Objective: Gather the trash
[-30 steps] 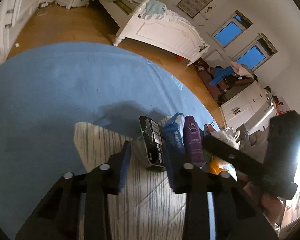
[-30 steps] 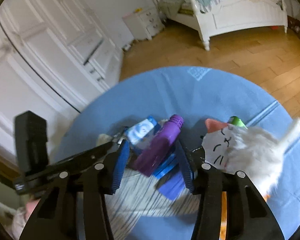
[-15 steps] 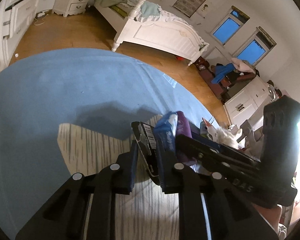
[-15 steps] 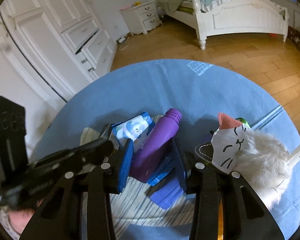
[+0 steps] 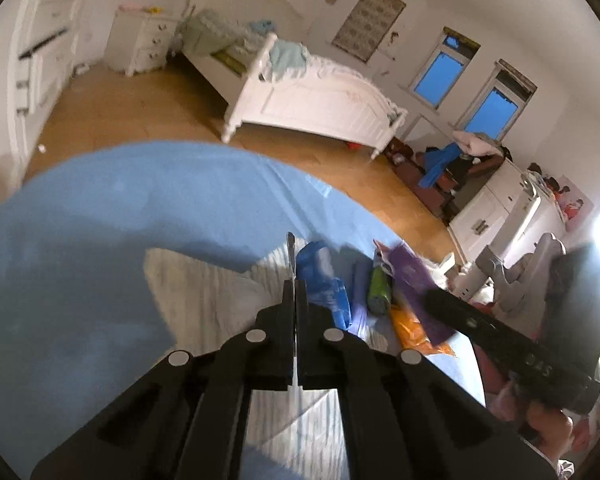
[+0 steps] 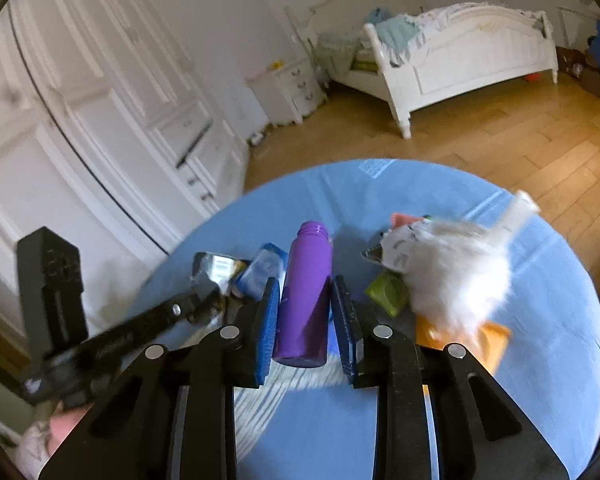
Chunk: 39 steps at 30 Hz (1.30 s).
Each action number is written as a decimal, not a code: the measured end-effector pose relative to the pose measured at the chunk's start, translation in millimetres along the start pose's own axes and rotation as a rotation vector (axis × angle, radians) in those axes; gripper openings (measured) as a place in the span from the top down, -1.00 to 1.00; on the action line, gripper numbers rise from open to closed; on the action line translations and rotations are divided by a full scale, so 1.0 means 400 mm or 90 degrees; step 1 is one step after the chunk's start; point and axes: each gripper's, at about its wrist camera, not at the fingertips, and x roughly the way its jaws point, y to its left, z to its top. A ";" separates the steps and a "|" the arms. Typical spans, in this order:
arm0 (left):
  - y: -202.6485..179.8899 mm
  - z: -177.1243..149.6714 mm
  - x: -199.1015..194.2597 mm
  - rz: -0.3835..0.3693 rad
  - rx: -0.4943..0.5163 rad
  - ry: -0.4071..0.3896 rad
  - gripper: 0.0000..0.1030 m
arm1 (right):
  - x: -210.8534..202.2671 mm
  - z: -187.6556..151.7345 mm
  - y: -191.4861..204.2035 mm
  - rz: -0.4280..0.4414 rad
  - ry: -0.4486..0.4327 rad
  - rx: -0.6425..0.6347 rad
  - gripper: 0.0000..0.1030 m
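Two tongs work my blue rug [image 6: 540, 360]: right tongs [image 6: 305, 300] clamp the purple bottle [image 6: 306, 296] beside a fluffy cat toy [image 6: 456, 276], left tongs [image 5: 295, 280] pinch a flattened carton [image 5: 290, 254]; white bed [image 5: 320, 100] behind.

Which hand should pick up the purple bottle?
Right. The right gripper has its jaws on both sides of the purple bottle, while the left gripper is shut on a flat carton.

black left gripper [image 5: 295, 292], silver screws; right gripper [image 6: 305, 312] has blue pads [image 6: 271, 320].
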 end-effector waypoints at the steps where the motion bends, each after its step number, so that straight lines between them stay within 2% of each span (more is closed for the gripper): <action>1: 0.003 0.003 -0.016 0.003 0.001 -0.008 1.00 | -0.016 -0.006 -0.010 0.007 -0.005 0.006 0.47; 5: 0.016 0.016 -0.087 0.018 0.001 -0.039 1.00 | -0.080 -0.041 -0.046 0.033 -0.031 0.030 0.47; 11: -0.036 0.029 -0.115 -0.011 0.026 -0.033 0.99 | -0.152 -0.085 -0.108 0.047 -0.067 0.067 0.50; 15: -0.106 0.027 -0.093 -0.040 0.047 -0.021 0.99 | -0.200 -0.099 -0.157 0.047 -0.079 0.078 0.70; 17: -0.149 0.019 -0.075 -0.053 0.056 -0.014 0.99 | -0.210 -0.107 -0.170 0.051 -0.073 0.079 0.70; 20: -0.211 0.009 -0.040 -0.070 0.070 -0.001 0.99 | -0.206 -0.130 -0.191 0.057 -0.022 0.077 0.69; 21: -0.219 0.005 -0.033 -0.075 0.071 0.003 0.99 | -0.207 -0.142 -0.193 0.051 -0.009 0.072 0.53; 22: -0.229 0.000 -0.028 -0.080 0.073 0.008 0.99 | -0.214 -0.158 -0.194 0.043 0.005 0.062 0.19; 24: -0.242 -0.014 -0.019 -0.082 0.080 0.017 0.99 | -0.236 -0.188 -0.186 0.019 0.016 0.041 -0.23; 25: -0.246 -0.019 -0.017 -0.082 0.084 0.021 0.99 | -0.257 -0.207 -0.177 -0.015 0.022 0.025 -0.23; 27: -0.244 -0.031 -0.017 -0.081 0.087 0.028 0.99 | -0.276 -0.229 -0.142 -0.054 0.028 0.006 -0.23; 28: -0.245 -0.035 -0.016 -0.080 0.089 0.030 0.99 | -0.286 -0.249 -0.133 -0.066 0.048 -0.001 -0.23; 31: -0.243 -0.046 -0.009 -0.081 0.091 0.038 0.99 | -0.263 -0.282 -0.120 -0.035 0.106 0.021 -0.23; 36: -0.251 -0.061 -0.004 -0.082 0.087 0.043 0.99 | -0.175 -0.246 -0.123 -0.028 0.112 0.081 -0.24; 39: -0.242 -0.055 -0.023 -0.077 0.086 0.031 0.99 | -0.115 -0.201 -0.104 -0.047 0.125 0.058 -0.24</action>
